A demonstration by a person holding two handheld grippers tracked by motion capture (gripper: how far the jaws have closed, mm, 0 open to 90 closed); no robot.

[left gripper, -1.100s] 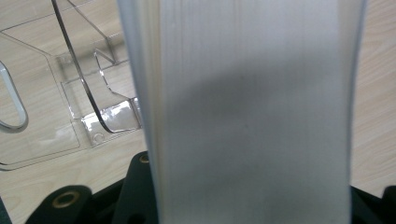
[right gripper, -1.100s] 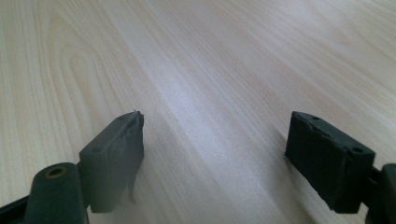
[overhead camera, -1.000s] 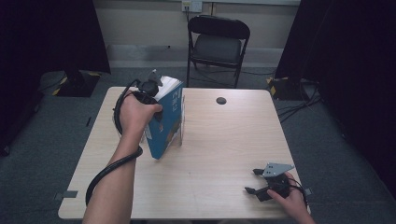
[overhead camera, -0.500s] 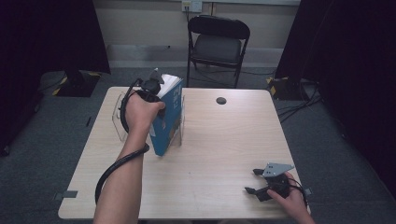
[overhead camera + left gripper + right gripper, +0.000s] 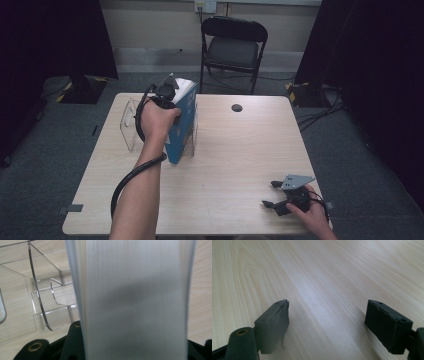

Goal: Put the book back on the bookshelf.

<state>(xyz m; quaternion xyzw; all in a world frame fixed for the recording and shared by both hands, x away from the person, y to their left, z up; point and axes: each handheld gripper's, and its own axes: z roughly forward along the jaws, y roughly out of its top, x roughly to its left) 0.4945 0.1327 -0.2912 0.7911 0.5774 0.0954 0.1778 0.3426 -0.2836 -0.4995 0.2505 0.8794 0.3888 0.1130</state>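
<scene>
A thick blue book (image 5: pixel 184 117) stands upright on the wooden table (image 5: pixel 240 150), left of centre. My left gripper (image 5: pixel 170 97) comes down over its top and is shut on it, with the hand wrapped around the gripper. In the left gripper view the book's white page edge (image 5: pixel 135 297) runs up between the black jaws. A clear acrylic stand (image 5: pixel 131 122) sits just left of the book, and its curved walls (image 5: pixel 47 302) appear beside the pages. My right gripper (image 5: pixel 274 196) rests on the table at the front right, open, with bare wood (image 5: pixel 312 270) between its pads.
A black folding chair (image 5: pixel 235 45) stands behind the table's far edge. A small round black cap (image 5: pixel 237 107) sits in the tabletop near the back. The left gripper's cable (image 5: pixel 127 180) loops beside the forearm. Dark curtains flank both sides.
The left hand and the book have shifted slightly right, and the forearm has swung right, uncovering the clear stand. The right gripper has stayed put.
</scene>
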